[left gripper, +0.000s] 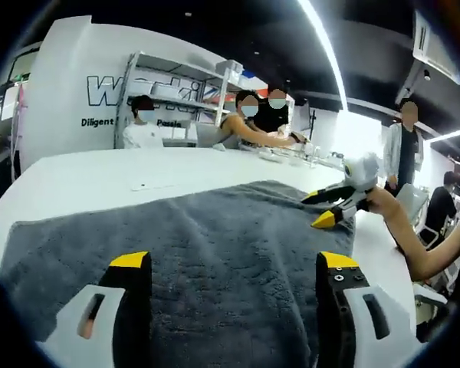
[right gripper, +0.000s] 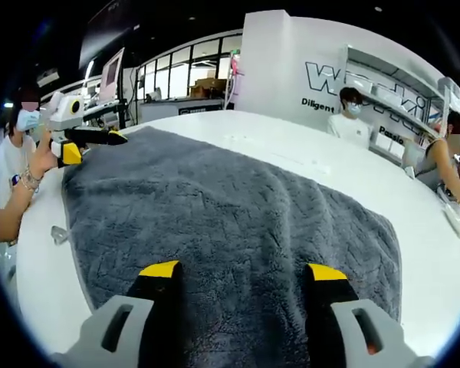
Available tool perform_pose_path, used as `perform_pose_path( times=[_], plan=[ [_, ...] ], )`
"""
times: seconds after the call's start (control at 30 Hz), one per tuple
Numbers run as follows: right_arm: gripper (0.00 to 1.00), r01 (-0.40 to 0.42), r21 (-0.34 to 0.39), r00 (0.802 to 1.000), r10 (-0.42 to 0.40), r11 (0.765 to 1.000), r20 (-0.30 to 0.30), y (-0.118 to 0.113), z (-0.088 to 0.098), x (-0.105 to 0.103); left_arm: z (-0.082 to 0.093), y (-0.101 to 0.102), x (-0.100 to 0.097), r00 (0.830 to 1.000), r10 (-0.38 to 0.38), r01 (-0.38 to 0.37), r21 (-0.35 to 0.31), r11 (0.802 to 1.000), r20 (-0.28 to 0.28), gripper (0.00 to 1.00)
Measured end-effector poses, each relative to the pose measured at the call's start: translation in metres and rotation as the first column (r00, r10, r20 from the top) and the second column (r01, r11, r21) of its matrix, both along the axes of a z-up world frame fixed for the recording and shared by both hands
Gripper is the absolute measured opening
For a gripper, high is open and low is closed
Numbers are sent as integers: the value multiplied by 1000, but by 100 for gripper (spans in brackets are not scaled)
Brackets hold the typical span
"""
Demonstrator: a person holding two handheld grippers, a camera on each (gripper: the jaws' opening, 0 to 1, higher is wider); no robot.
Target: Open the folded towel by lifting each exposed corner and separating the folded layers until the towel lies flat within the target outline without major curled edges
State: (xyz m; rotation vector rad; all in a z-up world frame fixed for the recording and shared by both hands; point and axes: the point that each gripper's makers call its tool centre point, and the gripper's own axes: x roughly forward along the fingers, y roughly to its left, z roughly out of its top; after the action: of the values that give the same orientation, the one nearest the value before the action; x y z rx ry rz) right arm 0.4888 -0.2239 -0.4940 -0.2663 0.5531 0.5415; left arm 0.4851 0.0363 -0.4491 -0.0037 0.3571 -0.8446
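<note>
Left gripper view: the left tool (left gripper: 234, 264), black jaws tipped with yellow, stands wide apart and holds nothing. It hangs just above the dark grey plush towel (left gripper: 215, 238), which lies spread on the round white table (left gripper: 84, 180).

Right tool (left gripper: 330, 208) enters this view from the right, at the towel's far right corner. Its yellow-tipped jaws sit at the cloth edge with a narrow gap between them; whether cloth is pinched there cannot be told.

Right gripper view: the right tool's (right gripper: 245, 270) own jaws rise parted over the towel (right gripper: 230, 207), nothing visible between them. The left tool (right gripper: 88, 142) shows at the far left corner, held in a person's hand (right gripper: 42, 161).

Key relation: the towel lies directly ahead of and beneath both tools, its long axis running from one tool toward the other. Each tool sits at an opposite end.

Towel condition: it appears already opened to a single broad sheet. A soft ridge runs along the middle in the right gripper view, and the surface shows shallow wrinkles. No strongly curled edge is visible. No target outline can be made out on the table.

Judgement: the unfolding looks near complete; remaining work is likely smoothing the ridge and squaring the corners.

People (left gripper: 253, 115) sit at a bench by white shelving (left gripper: 176, 84) beyond the table.
</note>
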Motion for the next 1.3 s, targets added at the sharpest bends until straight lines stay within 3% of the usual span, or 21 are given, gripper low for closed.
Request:
perform_pose_path(
  times=[0.1, 0.27, 0.43, 0.57, 0.77, 0.9, 0.97, 1.07, 1.13, 1.2, 1.3],
  plan=[
    [67, -15, 12, 1000, 15, 1000, 22, 2, 6, 0, 2, 5, -5, 1000, -6, 6, 13, 1000, 8, 91],
    [67, -31, 141, 997, 20, 990, 81, 6, 30, 2, 9, 11, -9, 1000, 9, -8, -43, 999, 13, 92],
    [59, 71, 227, 972, -119, 971, 204, -23, 63, 20, 8, 15, -7, 1000, 24, -24, -44, 999, 2, 92],
    [49, 197, 151, 949, -227, 969, 220, -64, 66, 38, 7, 21, -5, 999, 42, -42, -42, 998, 1, 92],
    [31, 313, 36, 917, -312, 949, 249, -115, 76, 73, 10, 21, -6, 999, 38, -39, -71, 997, -7, 91],
    [27, 366, -32, 906, -348, 930, 242, -142, 79, 105, 10, 23, -6, 999, 47, -47, -70, 996, -7, 91],
    [20, 389, -57, 899, -366, 919, 240, -153, 79, 122, 10, 26, -4, 999, 53, -54, -76, 996, -11, 91],
    [16, 397, -106, 904, -368, 912, 216, -162, 71, 140, 9, 30, -1, 998, 64, -65, -87, 994, -18, 90],
    [16, 383, -147, 919, -361, 912, 156, -163, 55, 148, 9, 31, 0, 997, 71, -72, -92, 993, -20, 90],
    [16, 374, -141, 925, -359, 917, 121, -163, 42, 157, 10, 33, 0, 997, 71, -73, -96, 993, -21, 90],
    [16, 366, -79, 931, -364, 927, 32, -158, 23, 160, 17, 33, -2, 998, 63, -62, -108, 992, 5, 90]
  ],
)
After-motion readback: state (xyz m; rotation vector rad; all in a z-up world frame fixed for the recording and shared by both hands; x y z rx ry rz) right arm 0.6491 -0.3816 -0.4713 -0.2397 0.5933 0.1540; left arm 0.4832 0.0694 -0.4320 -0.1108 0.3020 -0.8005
